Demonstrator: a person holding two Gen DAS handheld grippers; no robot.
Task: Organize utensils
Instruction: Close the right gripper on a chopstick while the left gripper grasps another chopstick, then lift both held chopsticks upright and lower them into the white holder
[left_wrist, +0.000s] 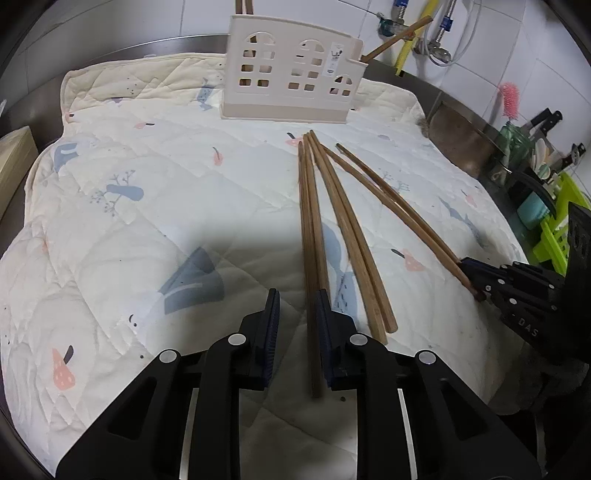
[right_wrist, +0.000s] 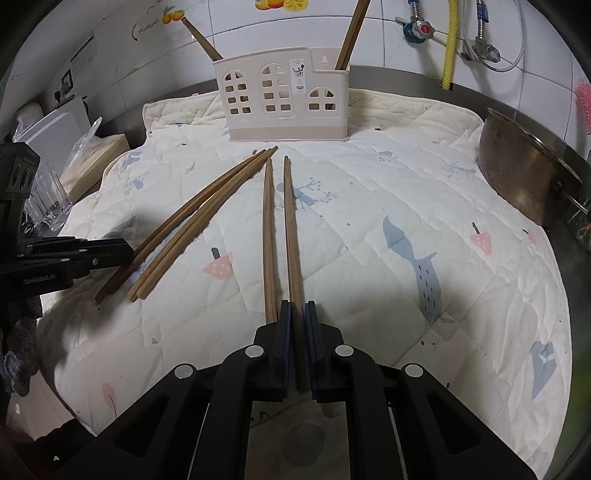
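Note:
Several wooden chopsticks lie on a quilted mat (left_wrist: 155, 206), tips toward a beige house-shaped utensil holder (left_wrist: 291, 75), also in the right wrist view (right_wrist: 282, 103), which has chopsticks standing in it. My left gripper (left_wrist: 295, 295) is open, with one chopstick (left_wrist: 309, 229) lying between its fingers against the right pad. My right gripper (right_wrist: 297, 304) is shut on a chopstick (right_wrist: 291, 236); a second one (right_wrist: 269, 236) lies just left of its left finger. The right gripper also shows in the left wrist view (left_wrist: 476, 280), the left gripper in the right wrist view (right_wrist: 125, 251).
A metal bowl (right_wrist: 524, 177) stands at the mat's right edge. Glasses (right_wrist: 48, 203) and a wooden box (right_wrist: 96, 162) stand on the left. A green rack (left_wrist: 557, 221) with knives and jars is at the far right. Taps and hoses (right_wrist: 448, 44) hang on the tiled wall.

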